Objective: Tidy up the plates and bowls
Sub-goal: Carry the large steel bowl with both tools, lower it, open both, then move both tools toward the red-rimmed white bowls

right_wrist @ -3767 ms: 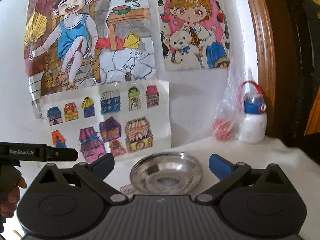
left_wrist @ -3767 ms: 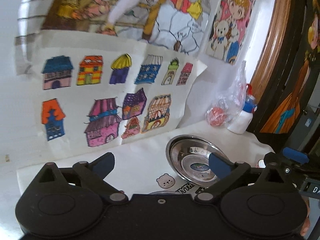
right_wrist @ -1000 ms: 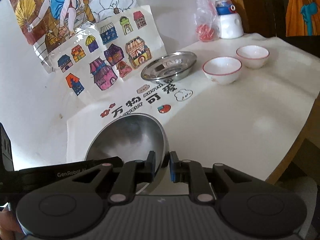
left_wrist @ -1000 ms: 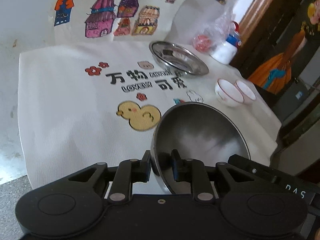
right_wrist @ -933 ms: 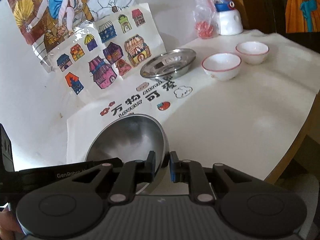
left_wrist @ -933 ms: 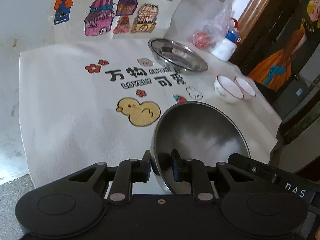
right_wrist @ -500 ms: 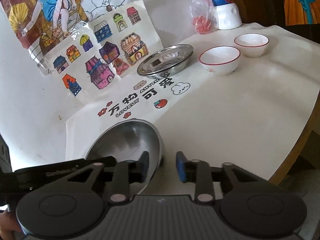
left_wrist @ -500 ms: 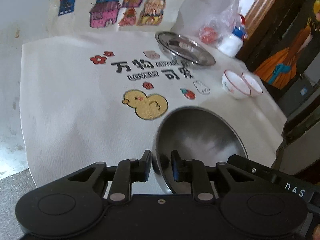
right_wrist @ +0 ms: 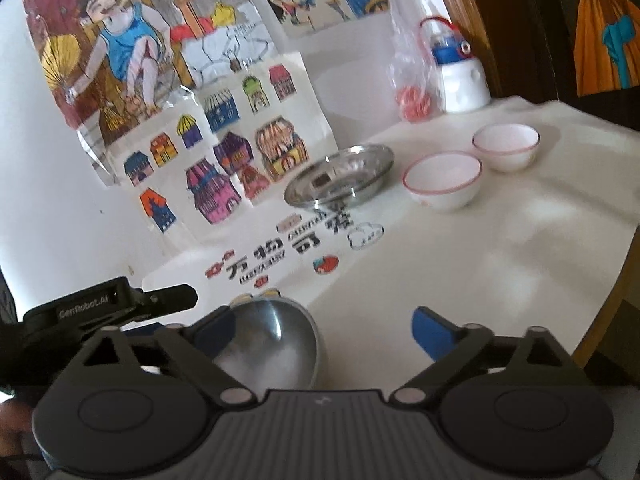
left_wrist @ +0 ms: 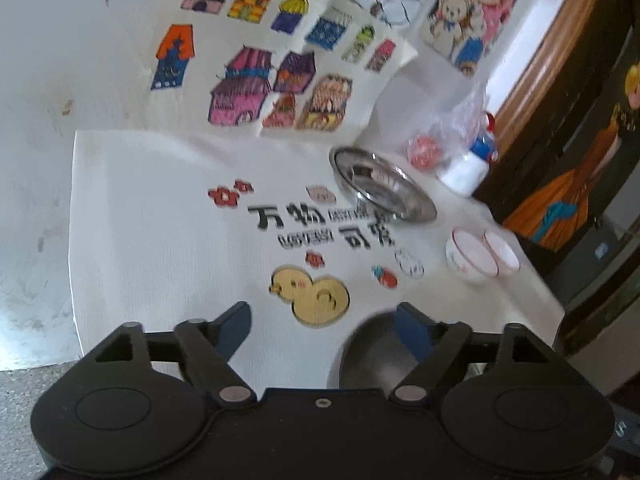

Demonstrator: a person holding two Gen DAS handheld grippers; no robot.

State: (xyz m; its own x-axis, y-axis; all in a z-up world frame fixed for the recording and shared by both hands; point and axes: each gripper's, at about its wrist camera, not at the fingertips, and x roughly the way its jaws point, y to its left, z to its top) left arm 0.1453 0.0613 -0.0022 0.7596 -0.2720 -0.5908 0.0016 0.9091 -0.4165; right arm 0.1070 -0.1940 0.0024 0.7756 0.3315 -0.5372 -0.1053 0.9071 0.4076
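The table (right_wrist: 500, 240) carries a steel bowl (right_wrist: 276, 344) at its near edge. Far off sit a steel plate (right_wrist: 340, 180) and two white bowls (right_wrist: 442, 180). Both hand-held grippers, left (left_wrist: 322, 328) and right (right_wrist: 322, 330), have just opened wide, gripping nothing.

The steel bowl (right_wrist: 276, 344) sits half hidden behind each tool's body, and the print on the tabletop mat (left_wrist: 160, 240) is too blurred to read.
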